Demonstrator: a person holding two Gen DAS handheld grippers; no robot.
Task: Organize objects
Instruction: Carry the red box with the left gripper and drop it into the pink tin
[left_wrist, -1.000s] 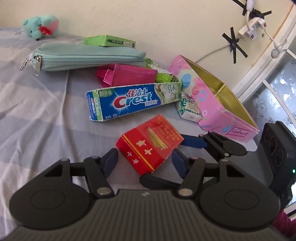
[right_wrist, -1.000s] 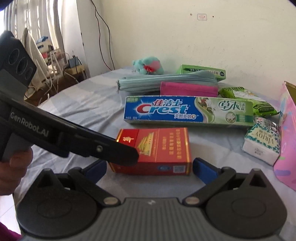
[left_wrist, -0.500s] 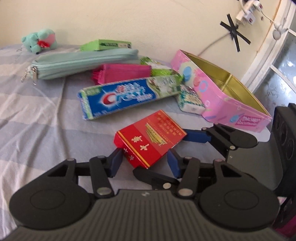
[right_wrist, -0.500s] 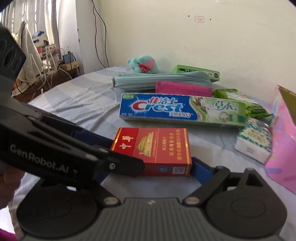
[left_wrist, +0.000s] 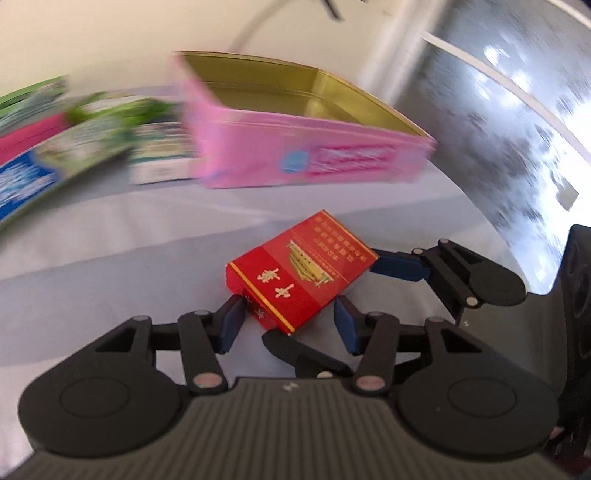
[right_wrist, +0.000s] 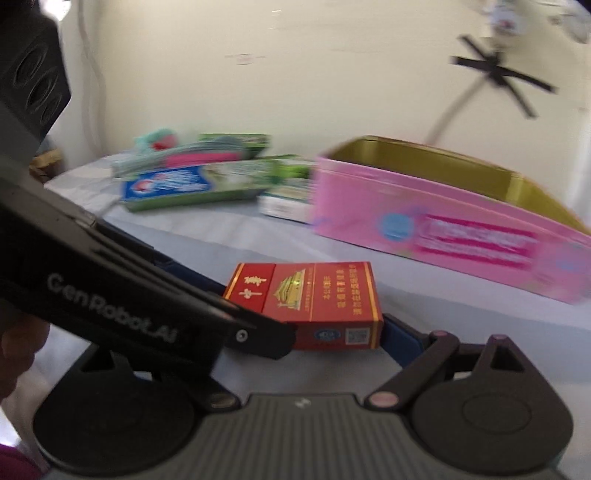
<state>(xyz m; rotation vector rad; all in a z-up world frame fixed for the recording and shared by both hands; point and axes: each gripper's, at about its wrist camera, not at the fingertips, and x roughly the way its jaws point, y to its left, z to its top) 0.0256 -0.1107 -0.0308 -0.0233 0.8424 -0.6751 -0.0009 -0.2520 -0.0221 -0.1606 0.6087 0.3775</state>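
Low in the middle of both views sits the red cigarette pack (left_wrist: 301, 275), lifted clear of the pale striped bedsheet (left_wrist: 110, 266) with two grippers around it. Seen from the left wrist, the left gripper (left_wrist: 290, 321) has its blue fingers (left_wrist: 231, 323) set narrow: the left pad touches the pack's near corner, while the right pad stands just beside the pack's lower edge, so I cannot tell whether it truly clamps. Crossing in from the right of that frame, the right gripper (left_wrist: 334, 295) reaches one blue finger (left_wrist: 399, 266) against the pack's far end and passes its other black finger beneath the near corner.

From the right wrist, the pack (right_wrist: 306, 301) lies lengthwise between the right gripper's (right_wrist: 310, 332) fingers (right_wrist: 400, 339); the right pad presses its end, and the left one is hidden behind the left gripper's black arm (right_wrist: 122, 302) that cuts across the left of the frame. It looks held there.

Above the pack, toward the upper right, the open pink tin (right_wrist: 443, 221) with its gold inside rests on the bed, apart from the pack. Left of the tin, blurred, lie a toothpaste box (right_wrist: 192, 184), a small white-and-green packet (right_wrist: 284, 201) and a pink pouch (left_wrist: 33, 136).
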